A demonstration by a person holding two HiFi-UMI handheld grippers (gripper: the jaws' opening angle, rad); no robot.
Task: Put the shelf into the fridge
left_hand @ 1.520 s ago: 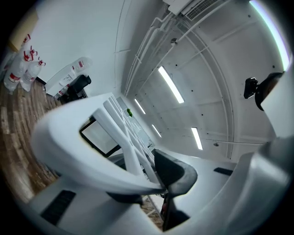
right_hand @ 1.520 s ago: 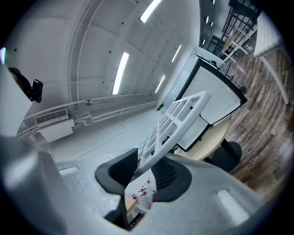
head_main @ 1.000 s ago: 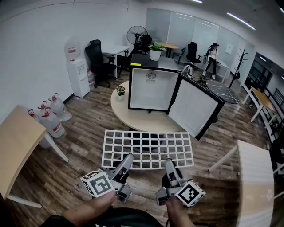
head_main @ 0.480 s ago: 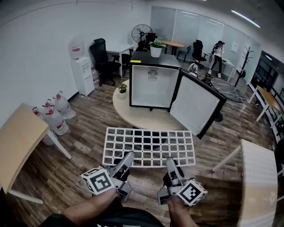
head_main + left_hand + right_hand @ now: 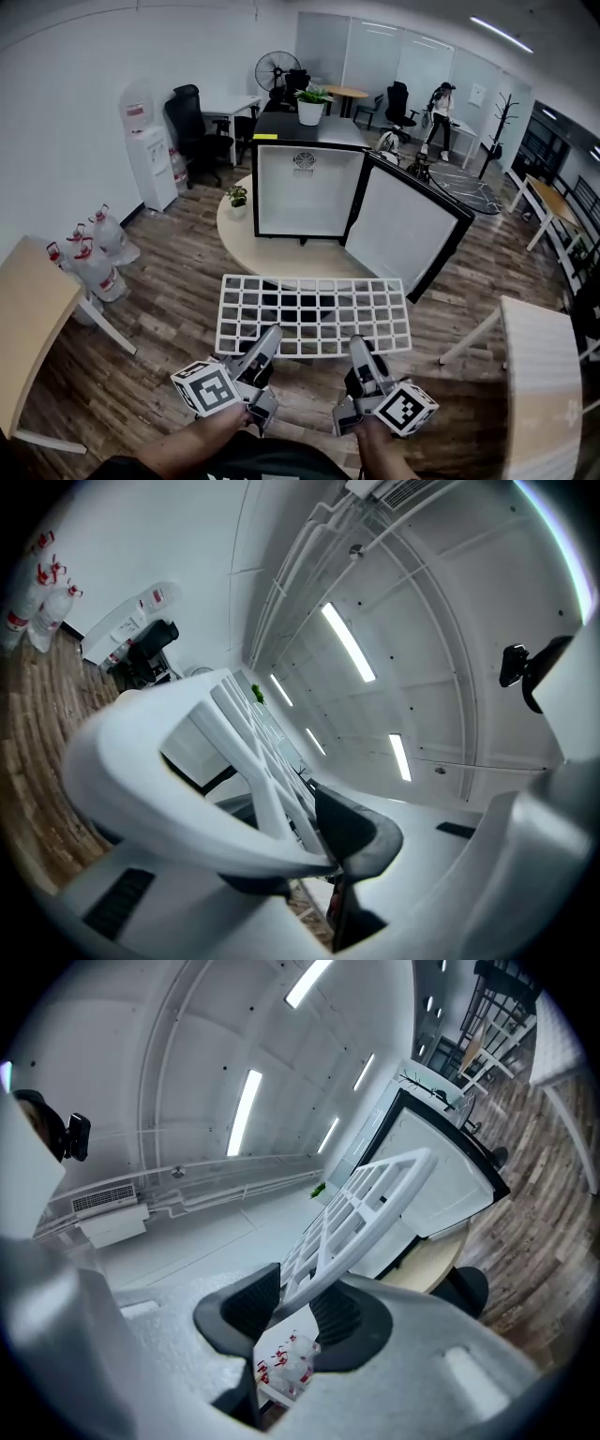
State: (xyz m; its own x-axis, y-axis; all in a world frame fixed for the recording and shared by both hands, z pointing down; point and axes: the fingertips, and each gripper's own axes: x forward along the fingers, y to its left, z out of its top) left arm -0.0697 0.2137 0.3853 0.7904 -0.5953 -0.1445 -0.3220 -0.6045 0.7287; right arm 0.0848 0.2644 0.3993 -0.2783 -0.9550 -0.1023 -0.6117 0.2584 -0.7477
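A white grid shelf (image 5: 314,315) hangs level in the air in front of me, held by its near edge. My left gripper (image 5: 269,339) is shut on the near-left part of that edge, and my right gripper (image 5: 358,346) is shut on the near-right part. In the left gripper view the shelf's rim (image 5: 202,794) fills the frame between the pads (image 5: 352,832). In the right gripper view the shelf (image 5: 361,1218) runs away from the pads (image 5: 246,1309). Ahead, the small black fridge (image 5: 302,183) stands on a round table (image 5: 281,248), its door (image 5: 405,228) swung open to the right and its white inside bare.
A wooden table (image 5: 23,319) is at the left and another (image 5: 544,384) at the right. Water bottles (image 5: 89,255) and a water dispenser (image 5: 141,155) stand along the left wall. Office chairs, a fan and a person stand far behind the fridge.
The view has shifted a little, so the fridge and round table now sit slightly further left in frame. Both grippers keep the same hold on the shelf.
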